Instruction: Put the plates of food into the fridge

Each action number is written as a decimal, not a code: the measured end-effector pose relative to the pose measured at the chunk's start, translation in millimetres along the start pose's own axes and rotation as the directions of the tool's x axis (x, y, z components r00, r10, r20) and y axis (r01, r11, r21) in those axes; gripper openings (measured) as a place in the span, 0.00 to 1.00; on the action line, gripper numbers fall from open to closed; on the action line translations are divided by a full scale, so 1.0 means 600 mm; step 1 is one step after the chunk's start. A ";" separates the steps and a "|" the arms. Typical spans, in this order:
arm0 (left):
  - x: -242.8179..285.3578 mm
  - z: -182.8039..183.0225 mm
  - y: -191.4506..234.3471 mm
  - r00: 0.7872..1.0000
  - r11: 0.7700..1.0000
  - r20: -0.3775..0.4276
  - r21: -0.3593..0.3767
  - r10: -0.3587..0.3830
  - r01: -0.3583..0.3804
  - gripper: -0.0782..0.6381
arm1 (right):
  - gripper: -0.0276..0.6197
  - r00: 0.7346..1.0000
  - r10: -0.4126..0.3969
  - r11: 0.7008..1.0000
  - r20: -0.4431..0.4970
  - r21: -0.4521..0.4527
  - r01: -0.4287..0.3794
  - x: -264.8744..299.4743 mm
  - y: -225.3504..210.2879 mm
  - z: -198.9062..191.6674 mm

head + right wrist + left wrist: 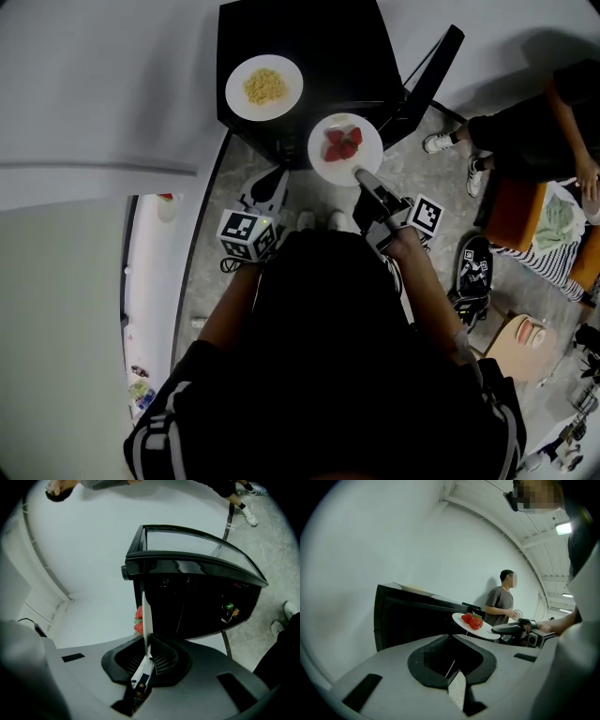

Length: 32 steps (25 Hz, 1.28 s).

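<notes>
- Right gripper [359,174] clamps the strawberry plate [367,155] by its rim, beside the fridge [328,47]
- Only the head view shows the noodle plate [239,94] atop it: two plates
- Left gripper [457,686] closed, empty

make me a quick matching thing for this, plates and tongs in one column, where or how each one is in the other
1 plate of strawberries
2 plate of noodles
3 left tongs
4 right tongs

a on top of the fridge
b shut, nothing in them
c clamped on a plate's rim
d held in the air by its rim

Pairs: 1-d, 2-a, 3-b, 4-c
</notes>
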State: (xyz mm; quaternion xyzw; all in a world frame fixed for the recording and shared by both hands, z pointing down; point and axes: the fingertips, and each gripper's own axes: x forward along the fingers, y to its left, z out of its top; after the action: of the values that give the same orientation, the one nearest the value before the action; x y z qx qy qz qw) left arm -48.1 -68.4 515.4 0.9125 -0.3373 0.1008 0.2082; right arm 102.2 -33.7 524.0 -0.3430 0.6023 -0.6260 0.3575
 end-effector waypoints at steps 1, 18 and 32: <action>-0.001 0.000 0.001 1.000 1.000 -0.001 0.000 0.001 -0.001 0.14 | 0.11 1.000 0.002 1.000 0.005 0.012 -0.002 0.001 -0.004 0.001; 0.000 0.000 -0.001 1.000 1.000 -0.005 0.002 0.011 -0.011 0.14 | 0.12 0.997 -0.060 0.998 0.041 0.016 0.060 0.002 -0.078 0.034; 0.000 0.004 0.017 1.000 1.000 -0.003 -0.010 0.028 -0.028 0.14 | 0.12 0.994 -0.106 0.994 0.036 0.008 0.106 0.032 -0.119 0.056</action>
State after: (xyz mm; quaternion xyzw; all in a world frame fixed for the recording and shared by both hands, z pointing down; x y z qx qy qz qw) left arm -54.7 -76.4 516.6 0.9066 -0.3501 0.1032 0.2119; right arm 118.7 -65.8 596.9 -0.3846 0.5748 -0.6395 0.3358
